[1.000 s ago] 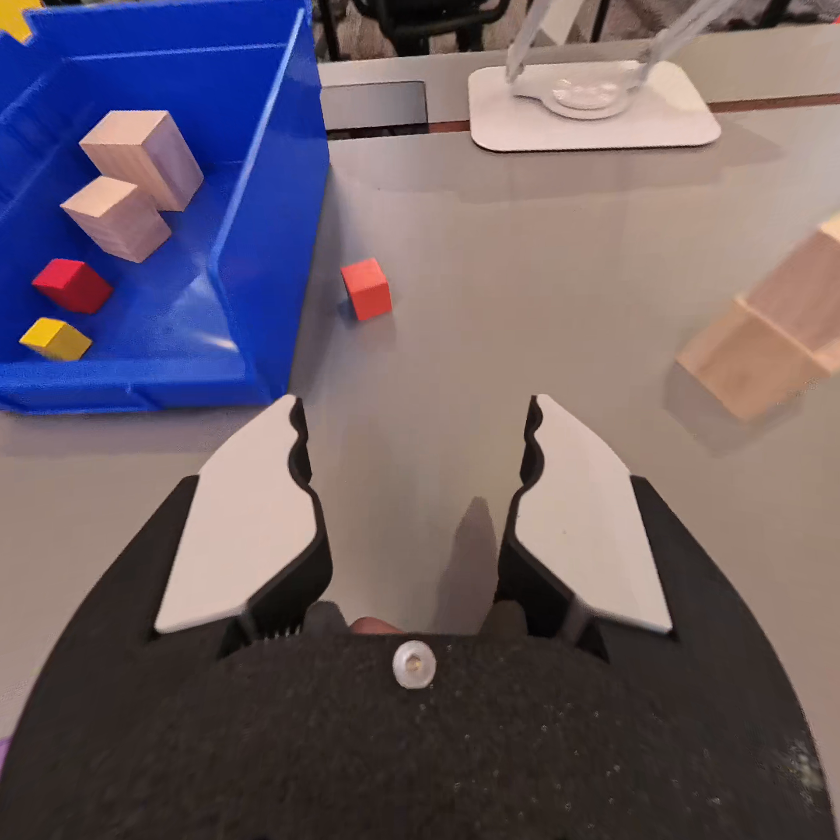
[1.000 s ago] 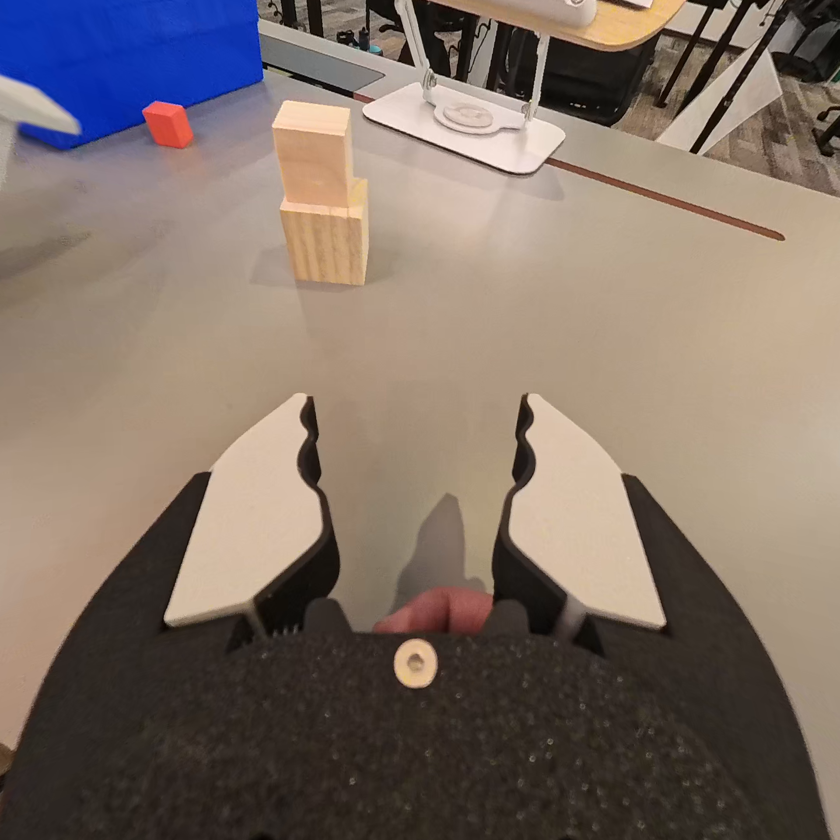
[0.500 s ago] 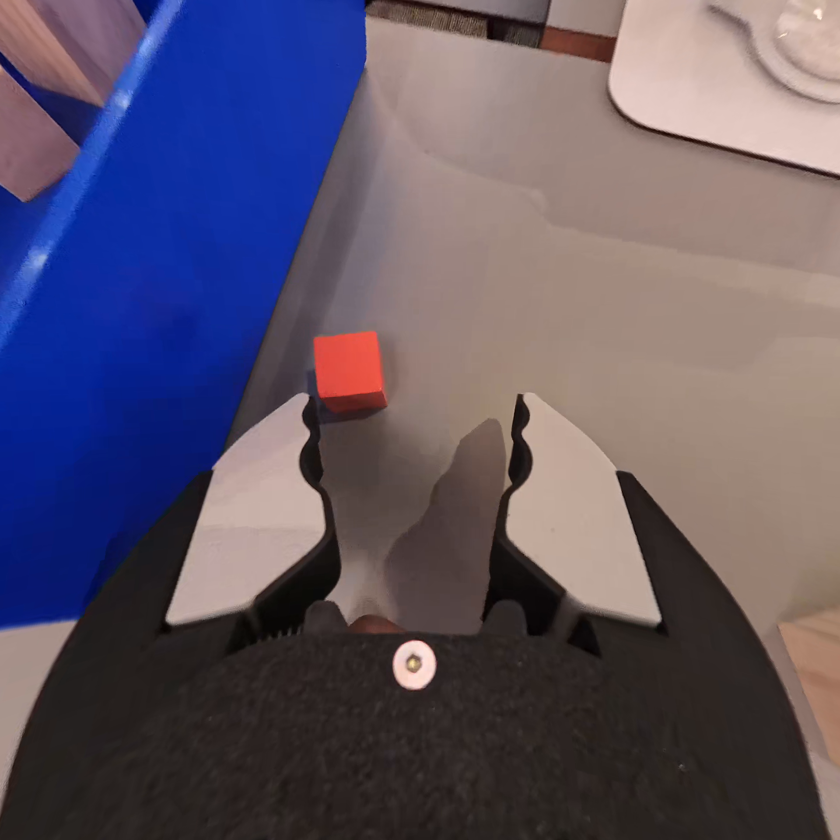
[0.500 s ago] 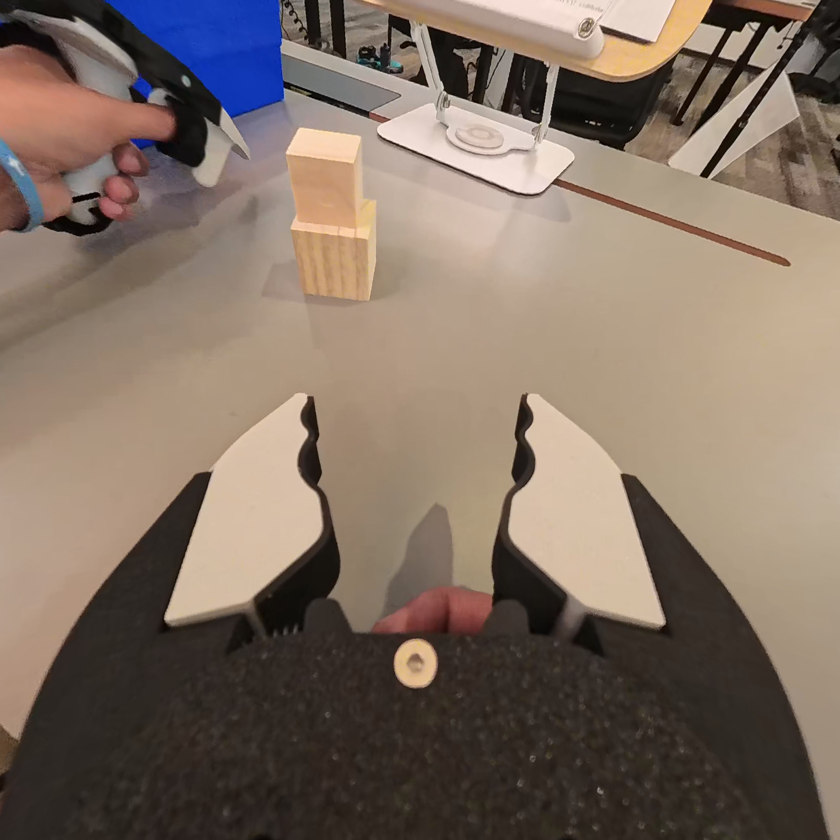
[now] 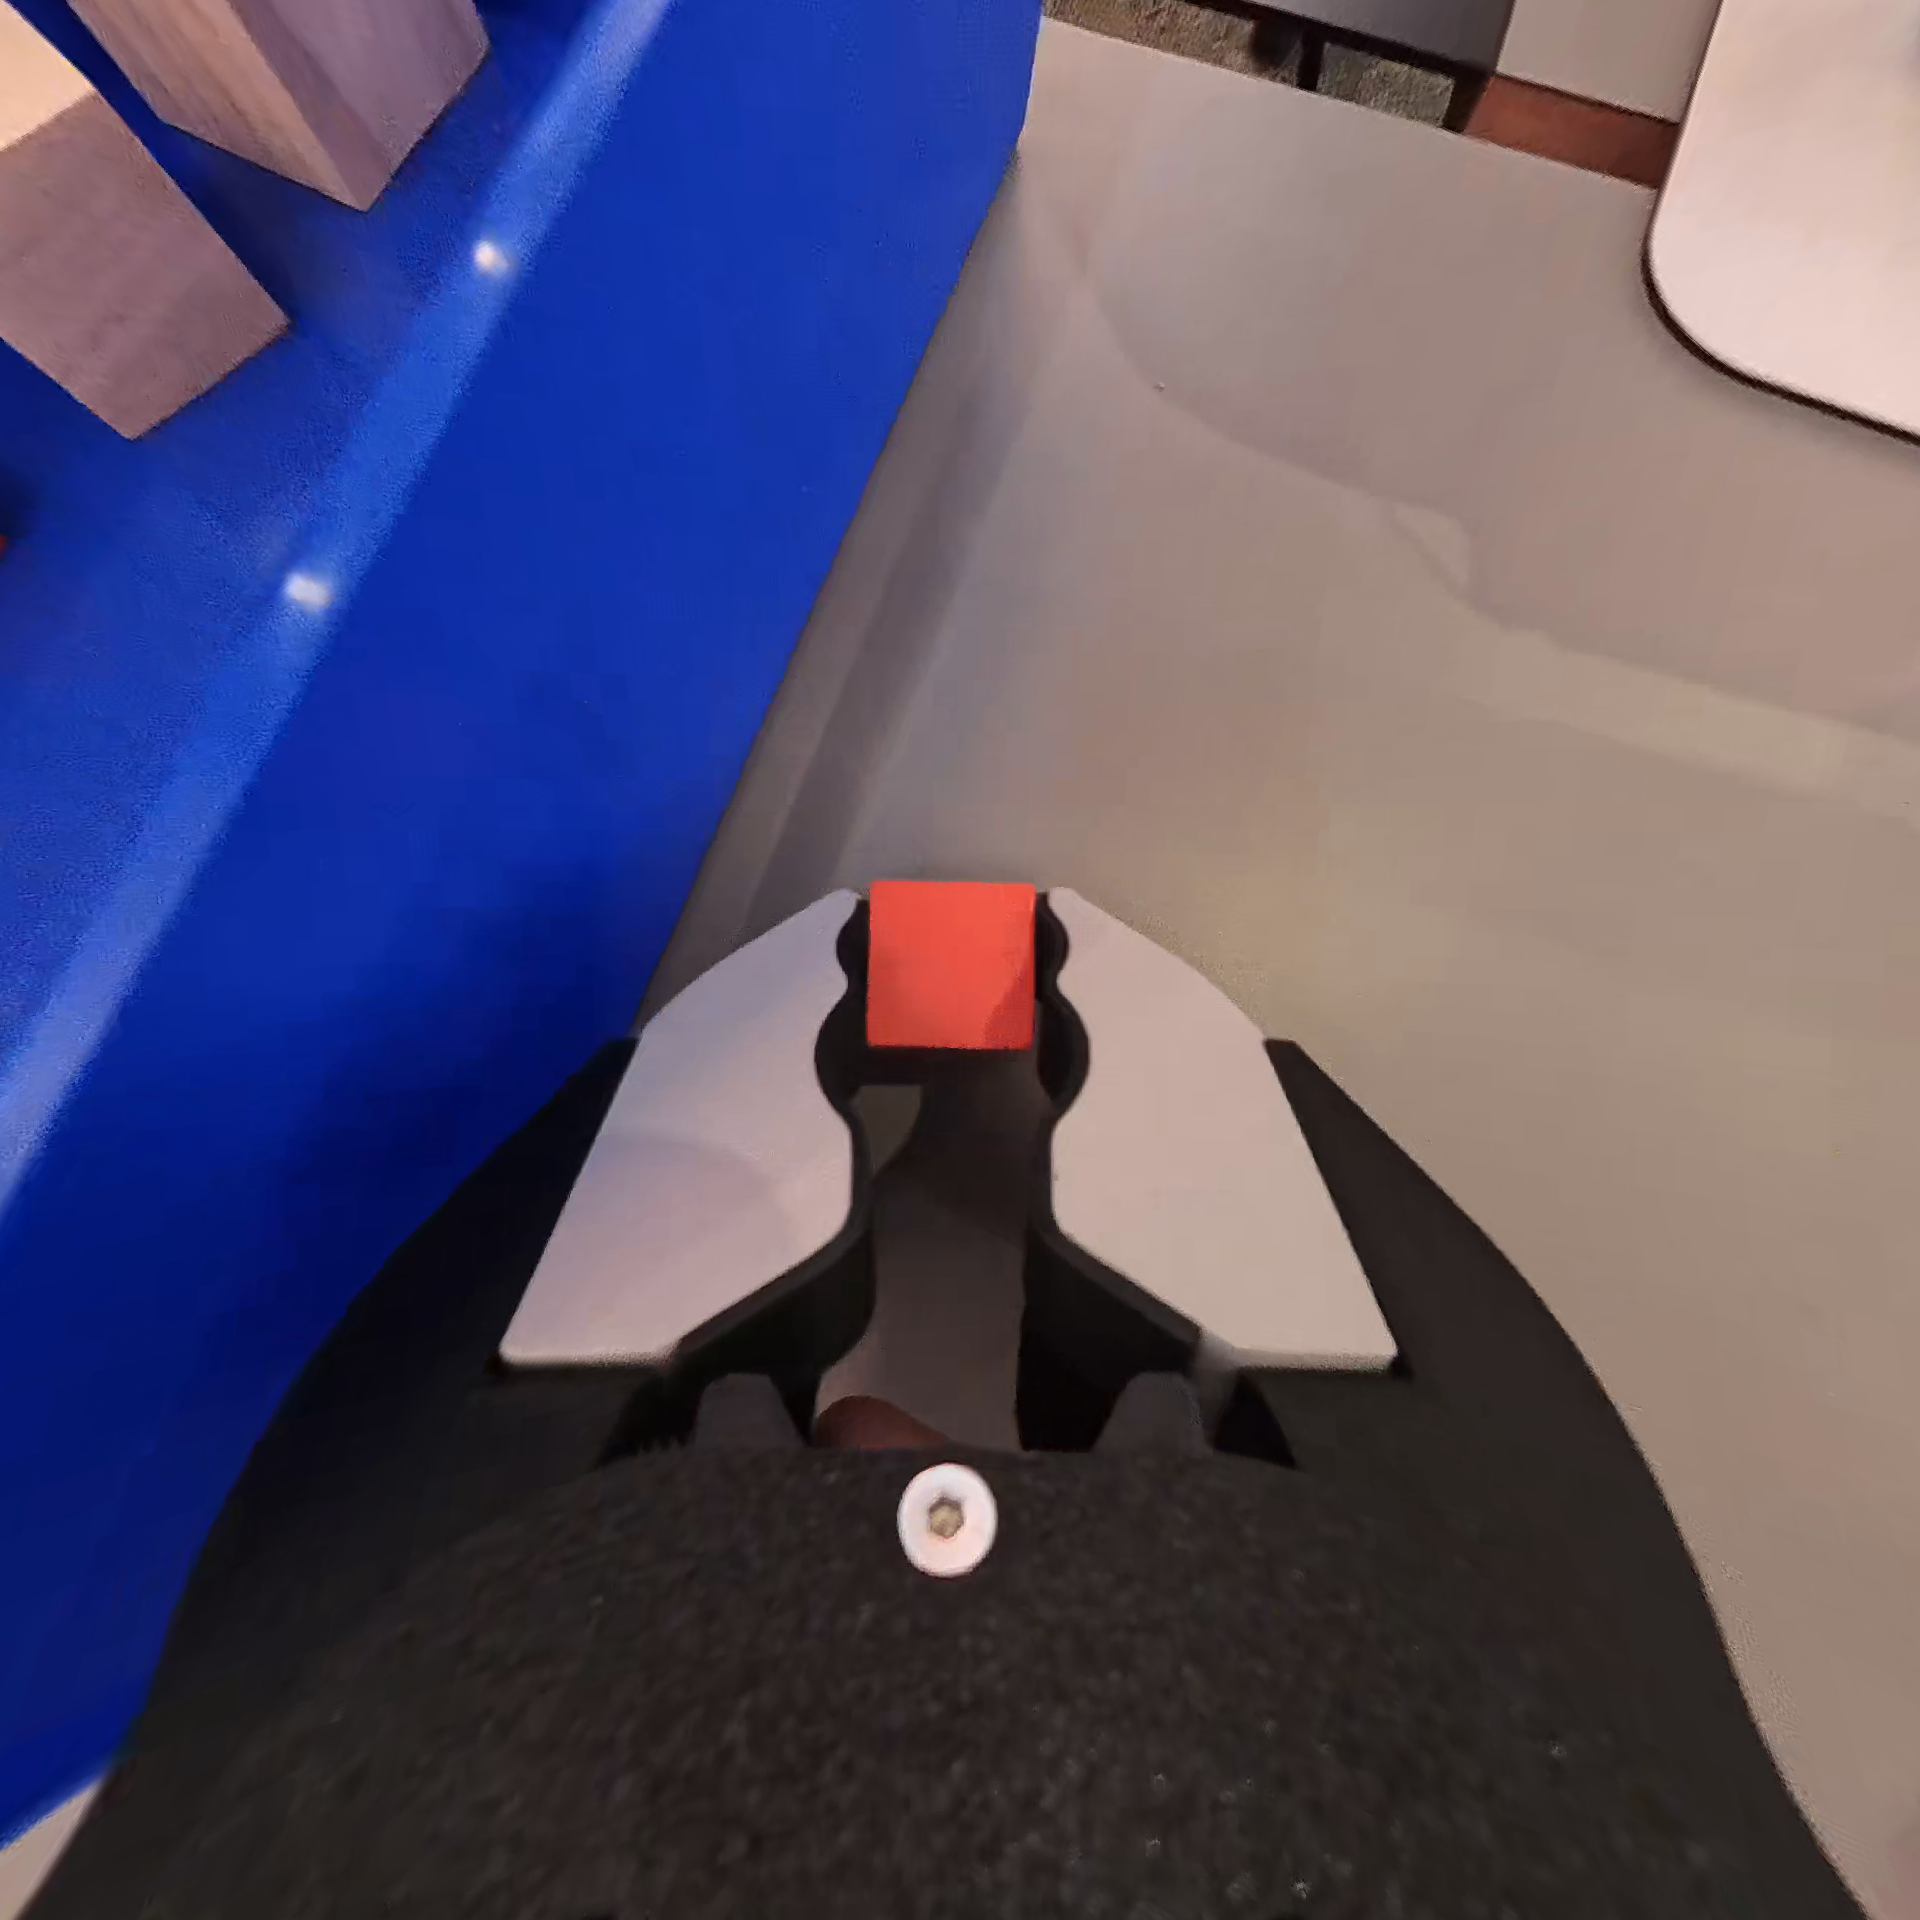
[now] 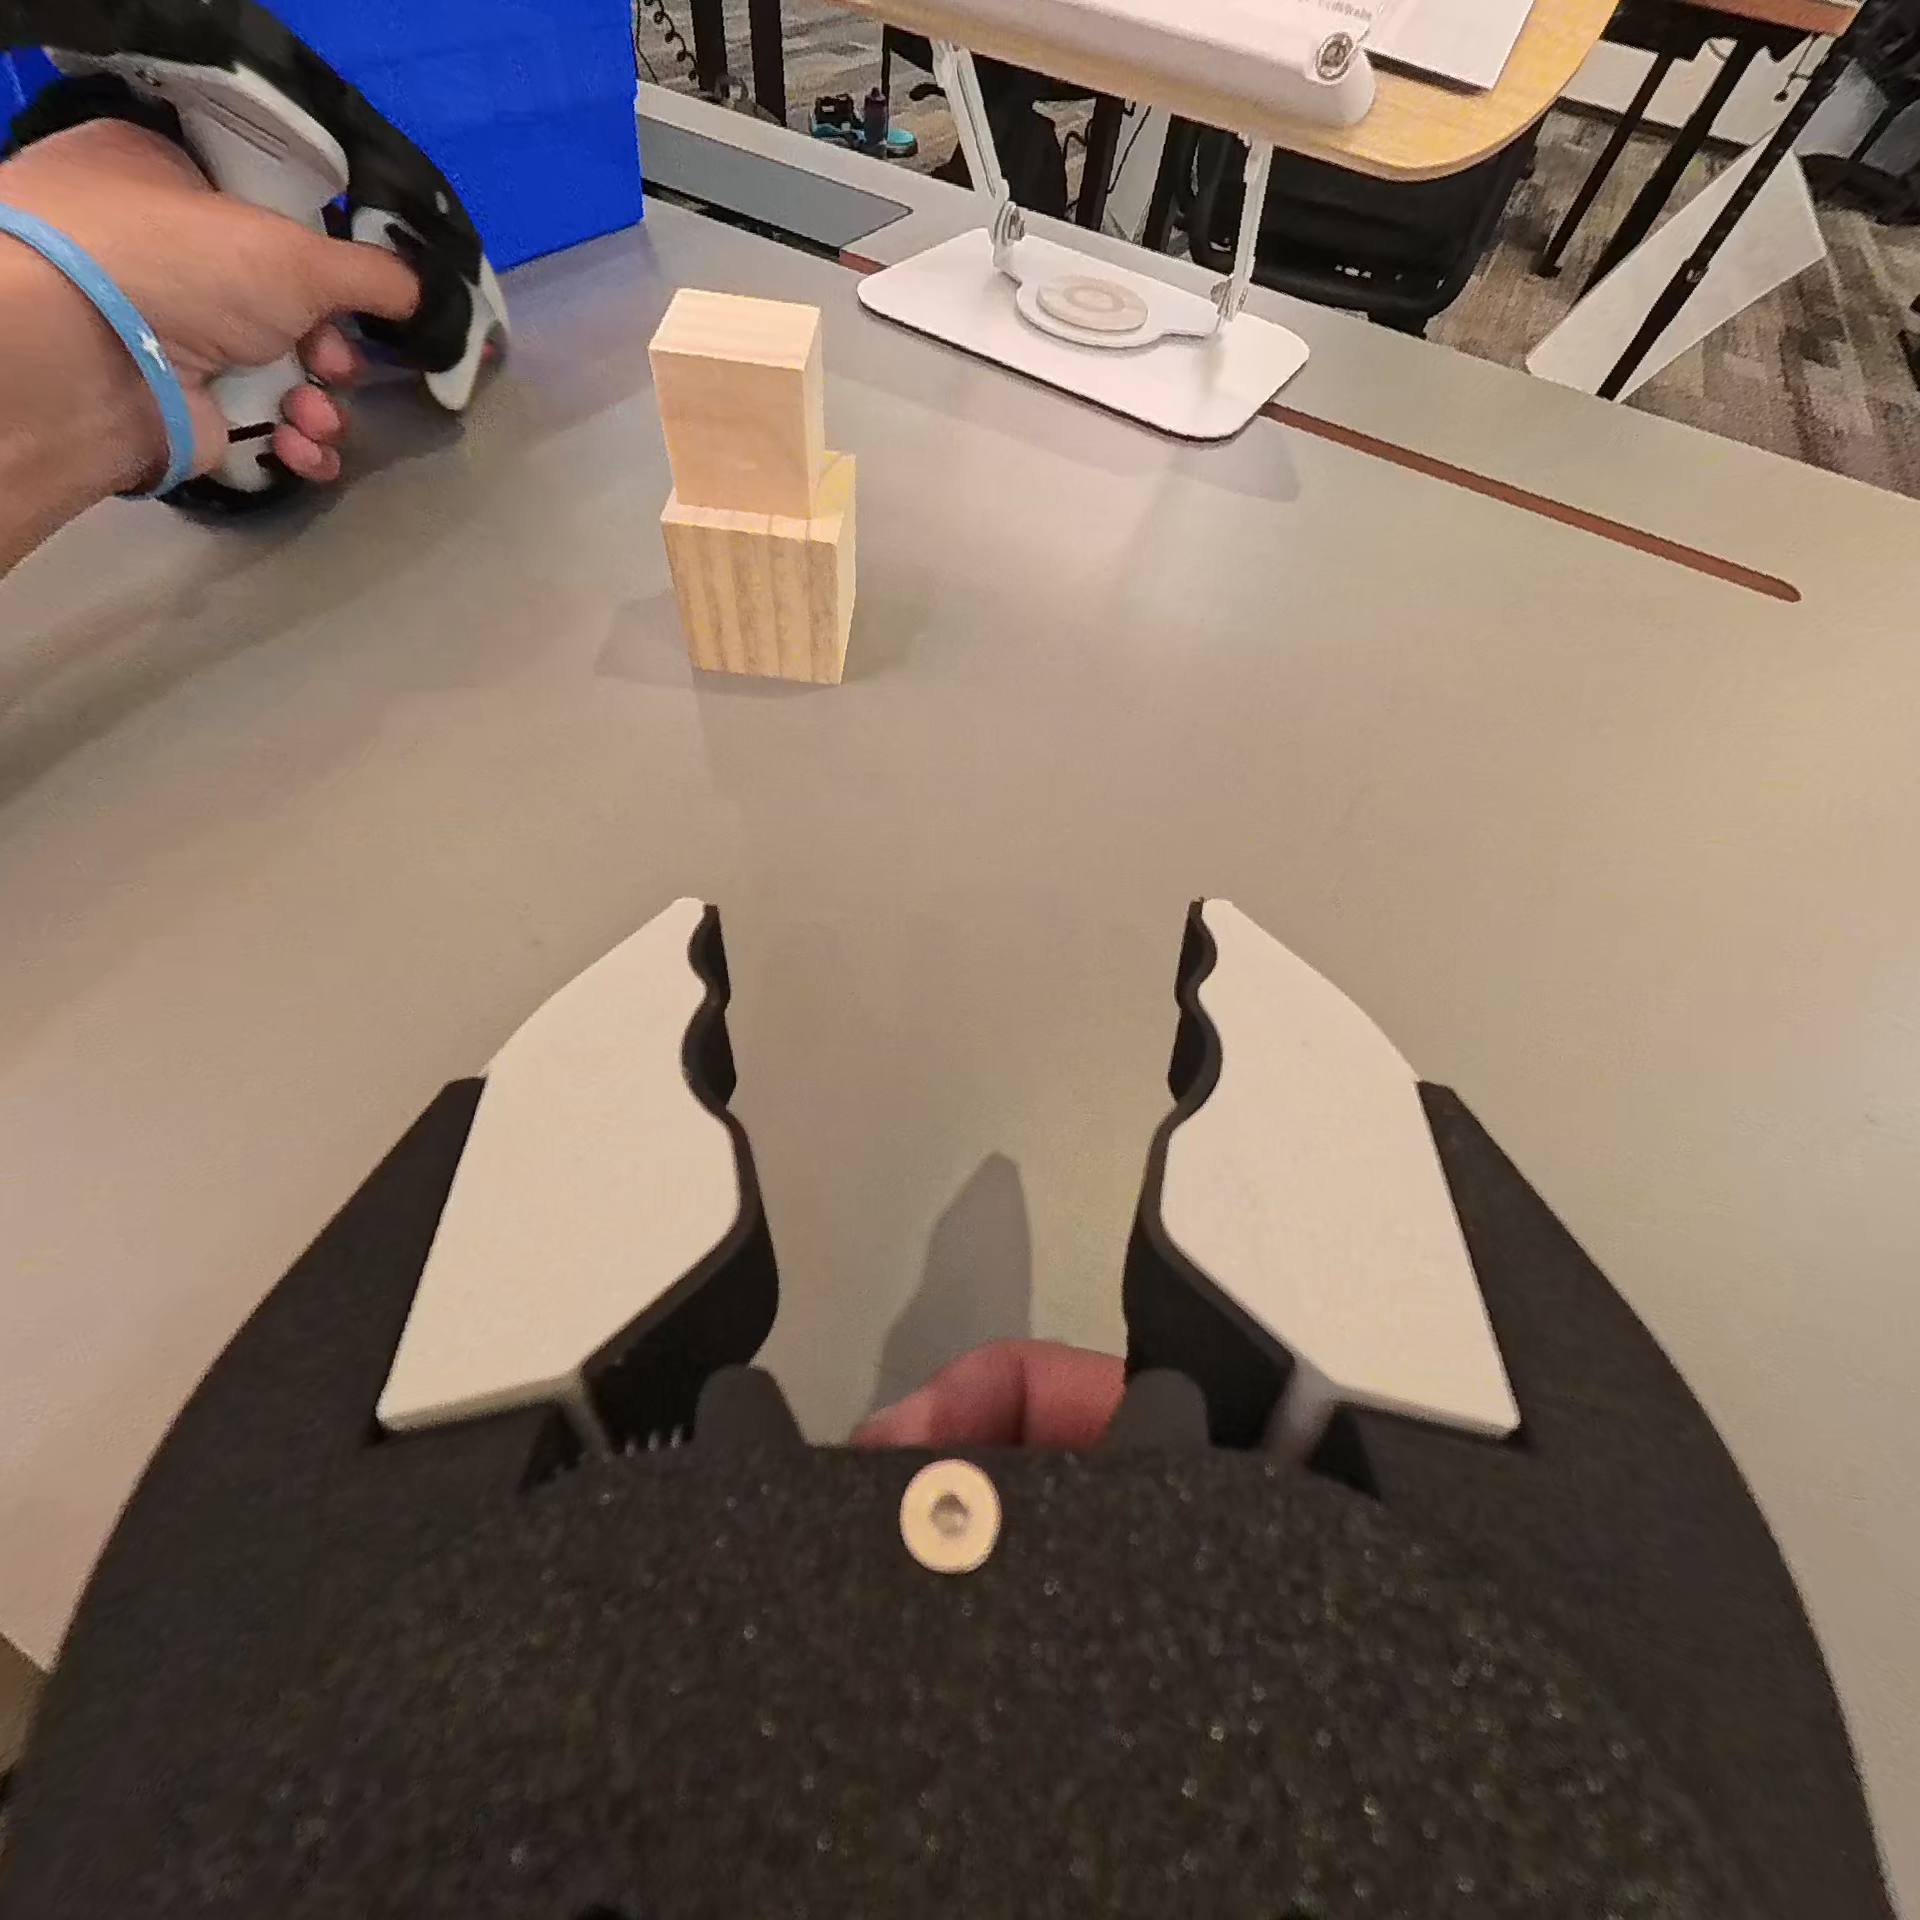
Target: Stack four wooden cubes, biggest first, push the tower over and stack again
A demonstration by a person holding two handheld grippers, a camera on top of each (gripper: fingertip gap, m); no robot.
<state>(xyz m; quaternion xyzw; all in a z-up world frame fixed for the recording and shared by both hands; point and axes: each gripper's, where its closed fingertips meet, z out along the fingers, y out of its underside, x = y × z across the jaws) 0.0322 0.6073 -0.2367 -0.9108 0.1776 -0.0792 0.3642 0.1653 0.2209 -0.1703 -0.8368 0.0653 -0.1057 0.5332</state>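
My left gripper (image 5: pixel 951 961) is shut on a small red cube (image 5: pixel 951 966) low over the grey table, right beside the blue bin (image 5: pixel 520 582). Two plain wooden cubes stand stacked on the table: a larger one (image 6: pixel 758 592) at the bottom and a smaller one (image 6: pixel 740 400) on top, set off to the left. My right gripper (image 6: pixel 954 956) is open and empty, well in front of this stack. The left gripper also shows in the right wrist view (image 6: pixel 457 322), held by a hand, left of the stack.
Two more plain wooden cubes (image 5: pixel 291 94) (image 5: pixel 104 301) lie inside the blue bin. A white stand with a flat base (image 6: pixel 1086 332) sits at the back of the table; its corner also shows in the left wrist view (image 5: pixel 1808 187). A brown seam (image 6: pixel 1538 509) crosses the table's far right.
My left gripper moved forward to the red cube beside the bin and shut on it. My right gripper stayed open and drew slightly nearer the stack.
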